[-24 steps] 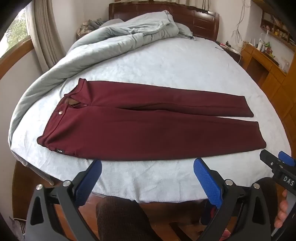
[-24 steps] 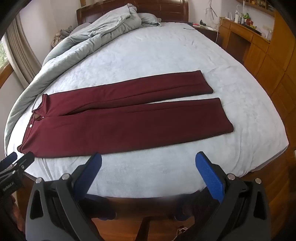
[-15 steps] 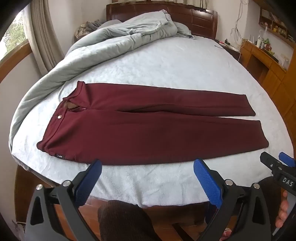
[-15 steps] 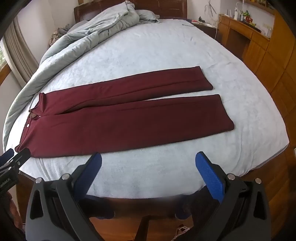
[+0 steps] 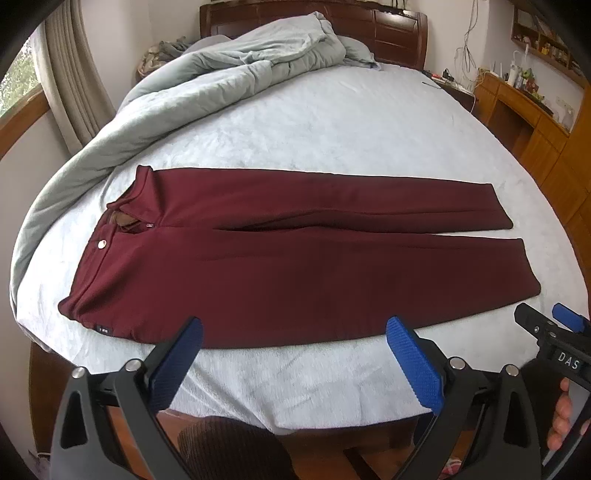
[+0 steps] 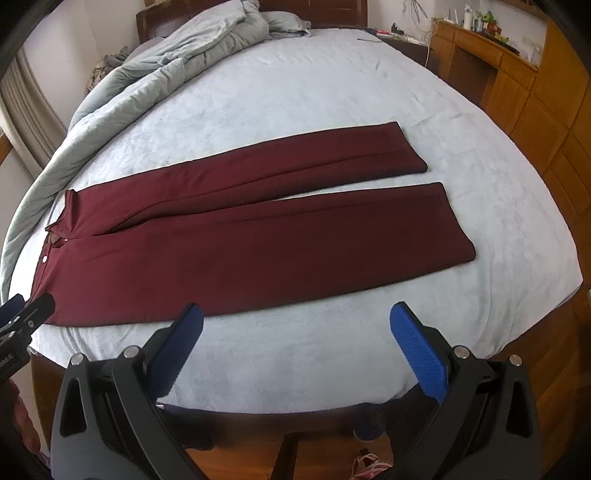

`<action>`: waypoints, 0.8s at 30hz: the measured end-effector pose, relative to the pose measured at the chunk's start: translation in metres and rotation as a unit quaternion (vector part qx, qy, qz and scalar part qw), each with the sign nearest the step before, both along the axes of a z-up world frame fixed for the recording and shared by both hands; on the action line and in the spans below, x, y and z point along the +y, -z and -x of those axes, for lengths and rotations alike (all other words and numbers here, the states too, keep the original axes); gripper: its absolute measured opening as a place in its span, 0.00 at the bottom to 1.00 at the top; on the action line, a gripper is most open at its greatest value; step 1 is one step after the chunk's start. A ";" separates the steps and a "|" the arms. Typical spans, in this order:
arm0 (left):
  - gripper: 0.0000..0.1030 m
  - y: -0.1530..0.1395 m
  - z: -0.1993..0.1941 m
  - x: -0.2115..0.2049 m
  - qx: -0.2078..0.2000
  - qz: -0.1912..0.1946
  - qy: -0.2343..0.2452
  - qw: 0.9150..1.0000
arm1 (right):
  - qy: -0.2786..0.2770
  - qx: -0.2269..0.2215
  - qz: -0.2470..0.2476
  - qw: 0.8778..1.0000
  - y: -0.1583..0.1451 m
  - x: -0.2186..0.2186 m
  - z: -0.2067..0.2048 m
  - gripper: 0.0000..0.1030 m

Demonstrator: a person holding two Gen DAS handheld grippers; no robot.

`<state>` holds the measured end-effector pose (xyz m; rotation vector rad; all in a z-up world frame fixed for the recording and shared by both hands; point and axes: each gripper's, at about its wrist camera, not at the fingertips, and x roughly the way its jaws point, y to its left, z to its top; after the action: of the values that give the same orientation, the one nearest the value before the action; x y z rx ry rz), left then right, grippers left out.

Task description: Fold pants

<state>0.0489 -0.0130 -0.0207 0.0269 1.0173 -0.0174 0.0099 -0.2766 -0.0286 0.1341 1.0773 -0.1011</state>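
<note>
Dark red pants (image 5: pixel 295 266) lie flat on the bed, waistband at the left, both legs stretched to the right with a narrow gap between them. They also show in the right wrist view (image 6: pixel 251 236). My left gripper (image 5: pixel 293 343) is open and empty, just short of the pants' near edge, toward the waist half. My right gripper (image 6: pixel 295 332) is open and empty, in front of the near leg. The right gripper's tip shows at the right edge of the left wrist view (image 5: pixel 554 332). The left gripper's tip shows at the left edge of the right wrist view (image 6: pixel 22 314).
The bed (image 5: pixel 332 122) has a pale blue sheet. A grey duvet (image 5: pixel 207 85) is bunched along its left and far side. A wooden headboard (image 5: pixel 388 29) stands behind. Wooden cabinets (image 6: pixel 546 103) line the right wall. A curtain (image 5: pixel 74 85) hangs at the left.
Both grippers have moved forward toward the bed, so the pants look larger and closer. Both stay open.
</note>
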 end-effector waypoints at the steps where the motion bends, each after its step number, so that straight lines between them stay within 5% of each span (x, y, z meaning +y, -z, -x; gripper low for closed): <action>1: 0.96 0.000 -0.001 -0.001 0.001 0.001 0.000 1.000 | 0.001 0.001 0.000 1.000 0.001 -0.001 -0.001 0.98; 24: 0.96 0.002 -0.004 0.002 -0.001 -0.004 0.003 1.000 | -0.002 0.001 0.007 1.000 -0.001 0.002 -0.008 0.98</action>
<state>0.0531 -0.0112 -0.0224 0.0382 1.0146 -0.0190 0.0180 -0.2742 -0.0272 0.1190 1.0778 -0.1043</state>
